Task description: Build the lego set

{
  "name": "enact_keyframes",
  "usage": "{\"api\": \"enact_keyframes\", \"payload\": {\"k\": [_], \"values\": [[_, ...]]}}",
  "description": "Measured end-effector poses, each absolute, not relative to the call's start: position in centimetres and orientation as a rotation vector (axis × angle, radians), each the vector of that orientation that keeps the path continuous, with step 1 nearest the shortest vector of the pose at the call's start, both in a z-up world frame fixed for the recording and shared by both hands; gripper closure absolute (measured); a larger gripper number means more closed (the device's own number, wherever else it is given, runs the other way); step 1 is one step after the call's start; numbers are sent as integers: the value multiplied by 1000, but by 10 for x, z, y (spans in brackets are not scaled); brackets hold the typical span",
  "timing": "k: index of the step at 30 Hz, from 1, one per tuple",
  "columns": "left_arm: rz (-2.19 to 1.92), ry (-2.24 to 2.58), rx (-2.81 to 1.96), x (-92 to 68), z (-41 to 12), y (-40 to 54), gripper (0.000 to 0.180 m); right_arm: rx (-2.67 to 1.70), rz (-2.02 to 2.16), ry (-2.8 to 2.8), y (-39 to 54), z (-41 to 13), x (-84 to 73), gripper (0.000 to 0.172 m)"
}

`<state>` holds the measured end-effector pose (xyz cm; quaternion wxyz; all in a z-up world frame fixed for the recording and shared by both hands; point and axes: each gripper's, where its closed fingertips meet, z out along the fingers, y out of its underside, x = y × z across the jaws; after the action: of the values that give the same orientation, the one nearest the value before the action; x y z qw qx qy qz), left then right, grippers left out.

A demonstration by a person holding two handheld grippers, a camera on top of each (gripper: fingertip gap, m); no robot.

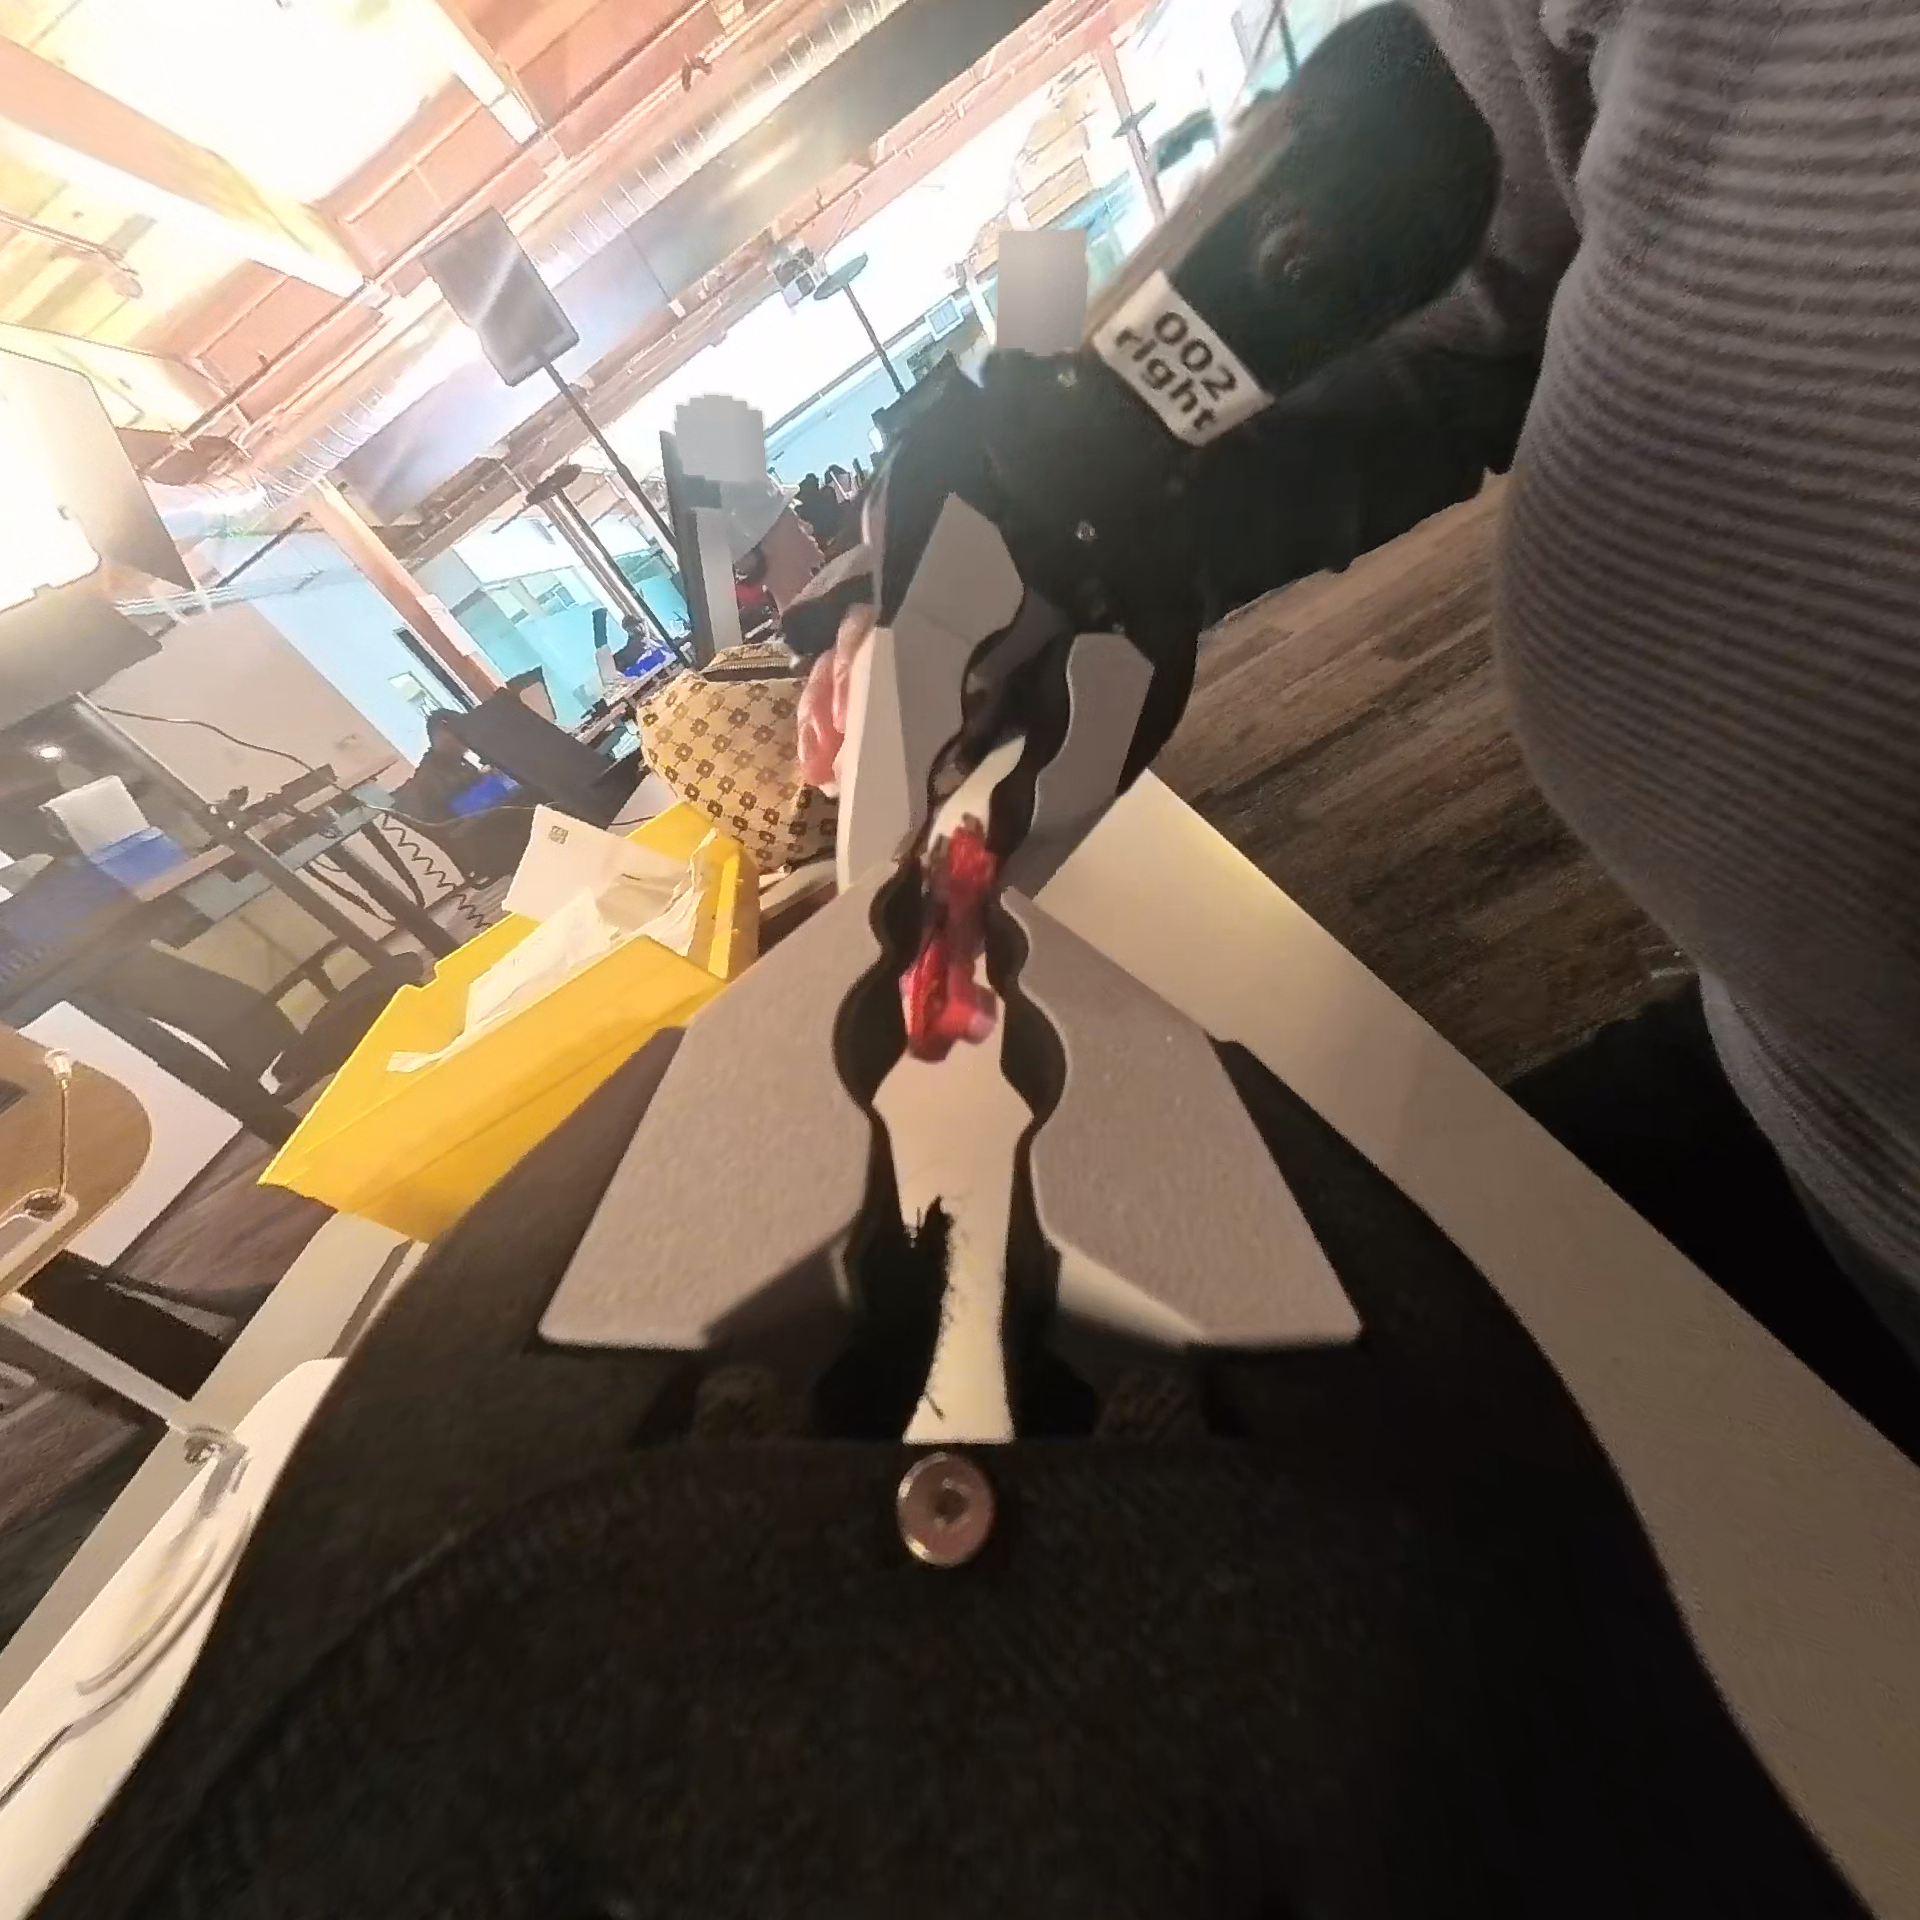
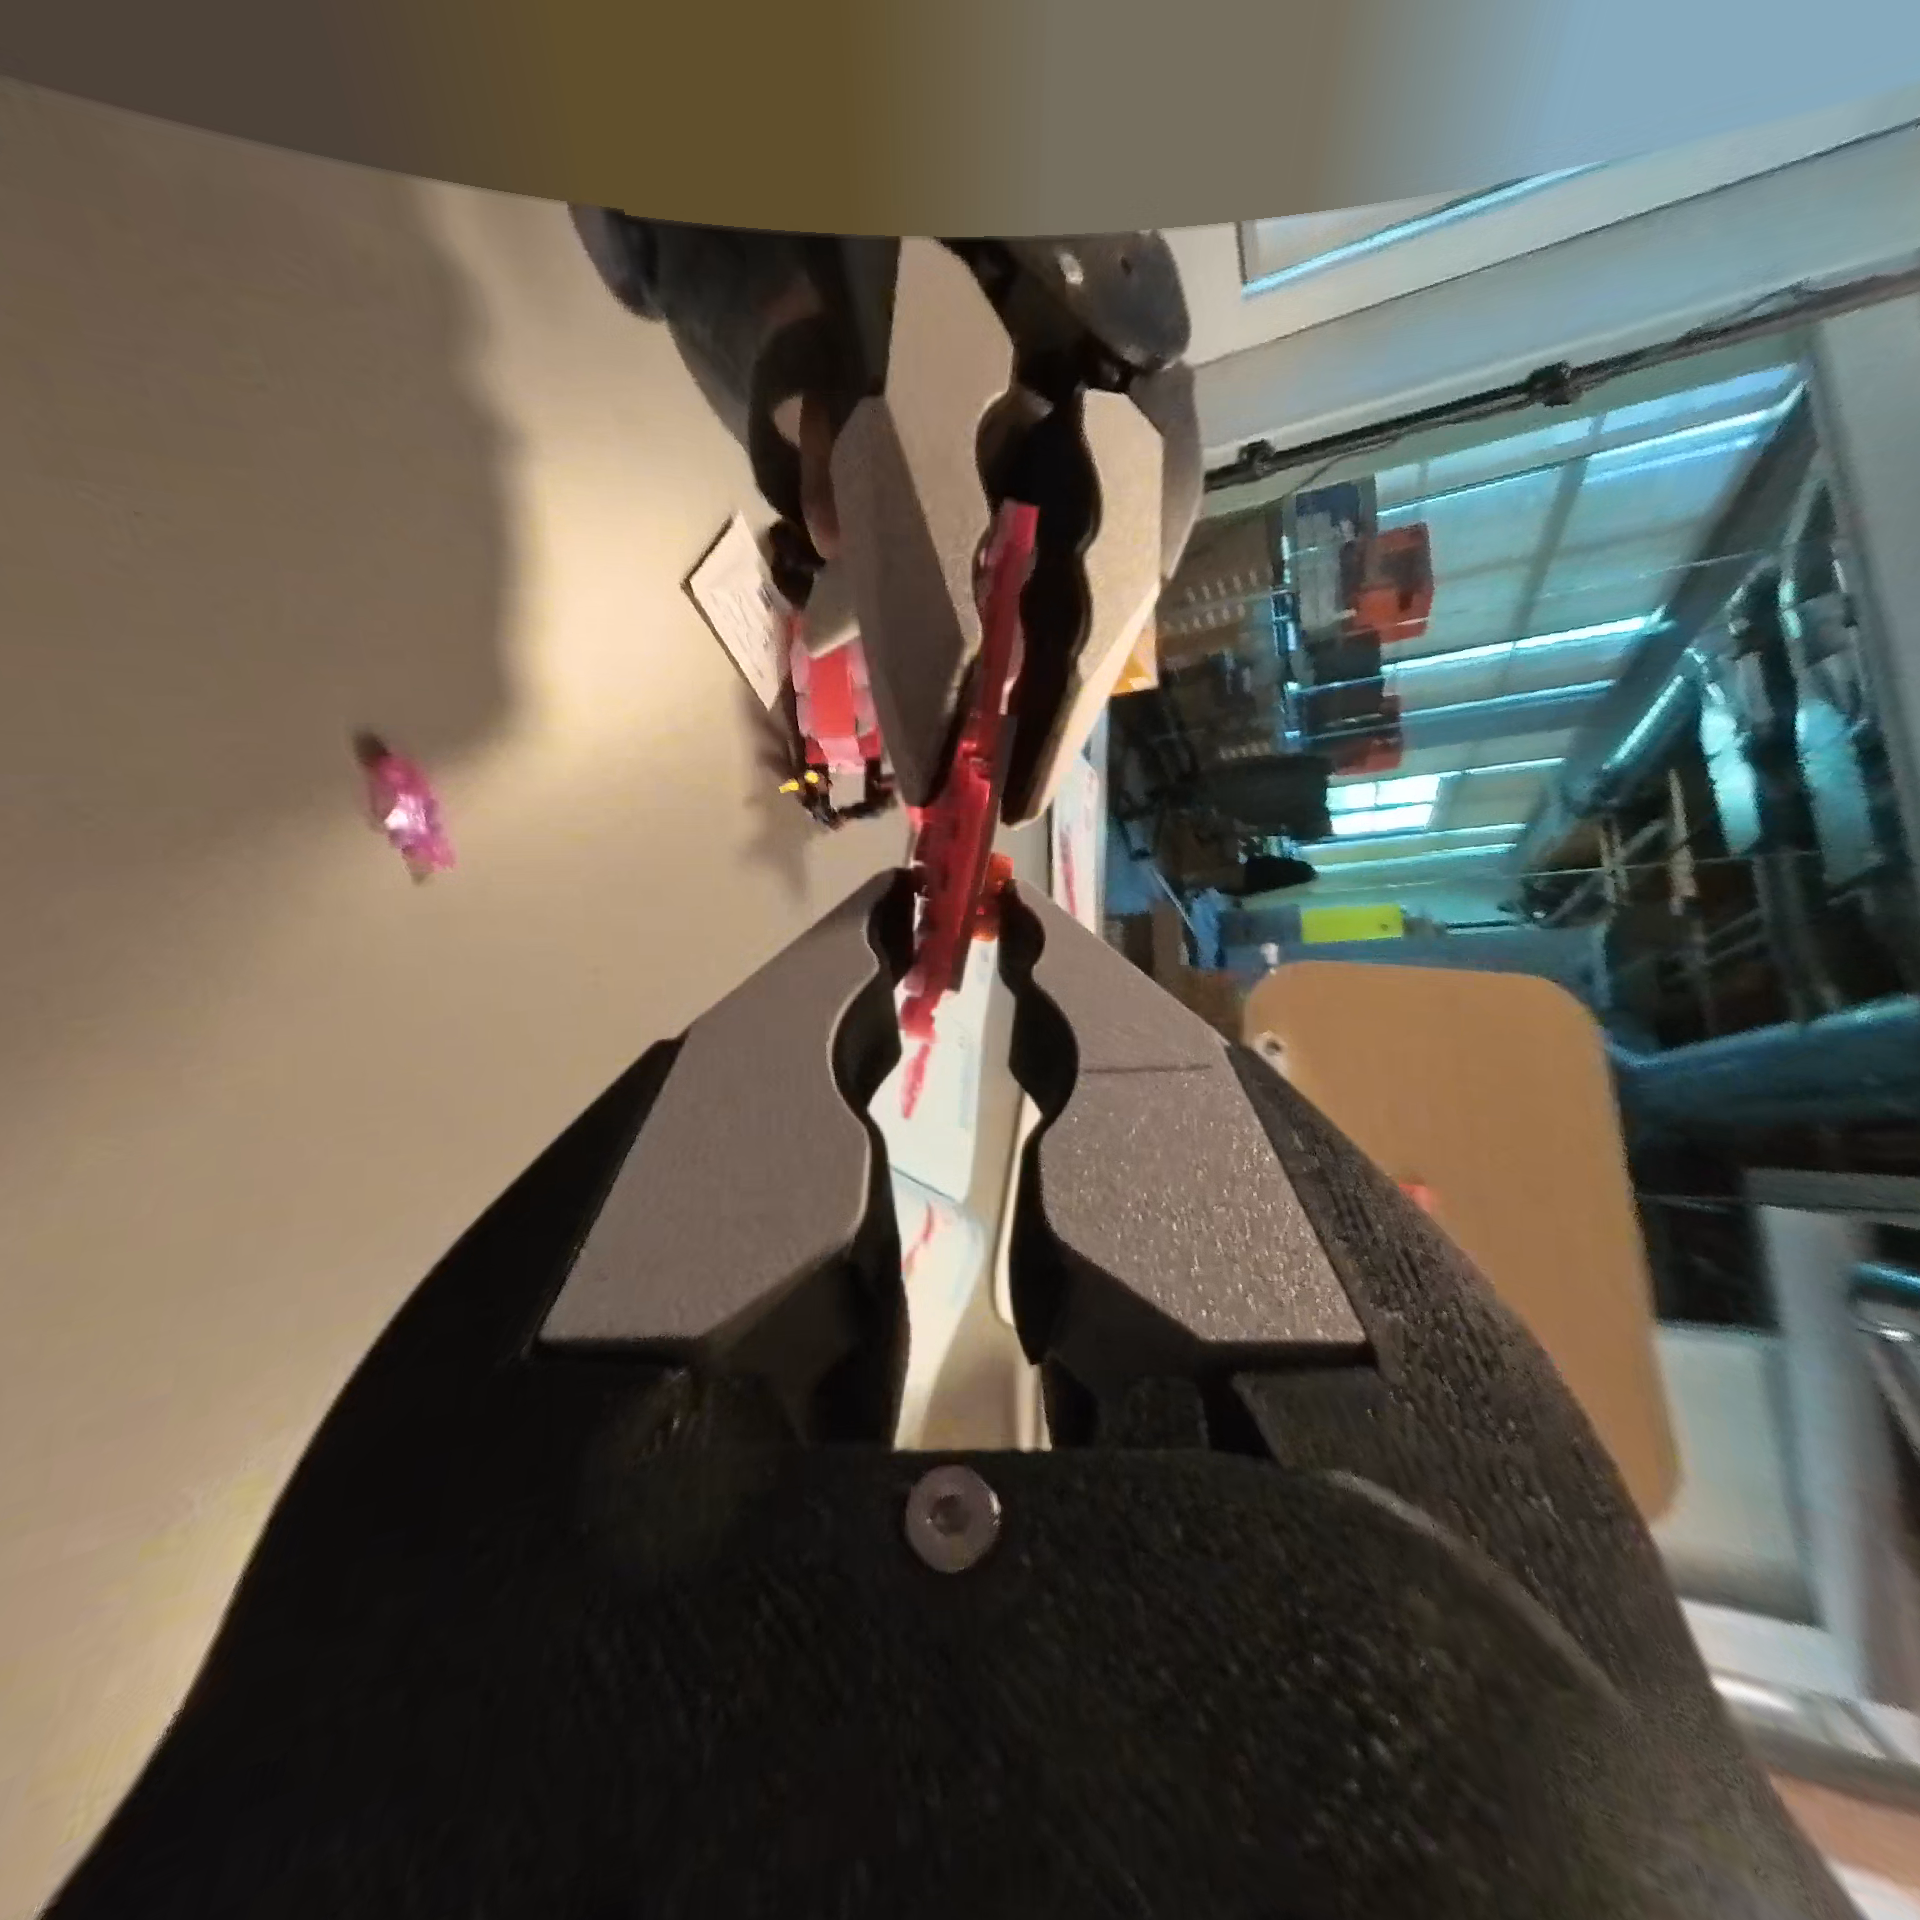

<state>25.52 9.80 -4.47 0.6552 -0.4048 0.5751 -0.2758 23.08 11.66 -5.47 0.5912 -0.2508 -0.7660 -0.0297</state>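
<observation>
Beside the yellow bin (image 1: 499, 1039), both hand-held grippers clamp a red strip (image 1: 951, 977).

The two grippers are meeting tip to tip, both clamping a red piece (image 2: 961, 821), blocking each other's way forward. A yellow bin (image 1: 468, 1049) is crowding the left jaws' left side; bare tabletop (image 2: 260, 1039) is lying open left of the right jaws, apart from a pink wrapper (image 2: 405, 805).

Two grippers are facing each other: the left gripper (image 1: 951, 883) and the right gripper (image 2: 956, 883), tips nearly meeting. One flat red toothed piece (image 2: 961, 831) is sitting between both pairs of fingers. One yellow bin (image 1: 468, 1060) is lying left of the left gripper. One pink wrapper (image 2: 405, 805) is lying left of the right gripper.
</observation>
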Motion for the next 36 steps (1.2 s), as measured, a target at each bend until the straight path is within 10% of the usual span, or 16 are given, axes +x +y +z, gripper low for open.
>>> {"api": "enact_keyframes", "payload": {"k": [10,18,36], "values": [[-580,1285,-905,252,-41,102,170,-562,-180,-1755,119,-49,230,159],[204,1377,-806,252,-67,138,169,-575,-400,-1807,144,-66,234,159],[209,1375,-867,251,-68,145,170,-411,-568,-1811,147,-64,233,159]]}}
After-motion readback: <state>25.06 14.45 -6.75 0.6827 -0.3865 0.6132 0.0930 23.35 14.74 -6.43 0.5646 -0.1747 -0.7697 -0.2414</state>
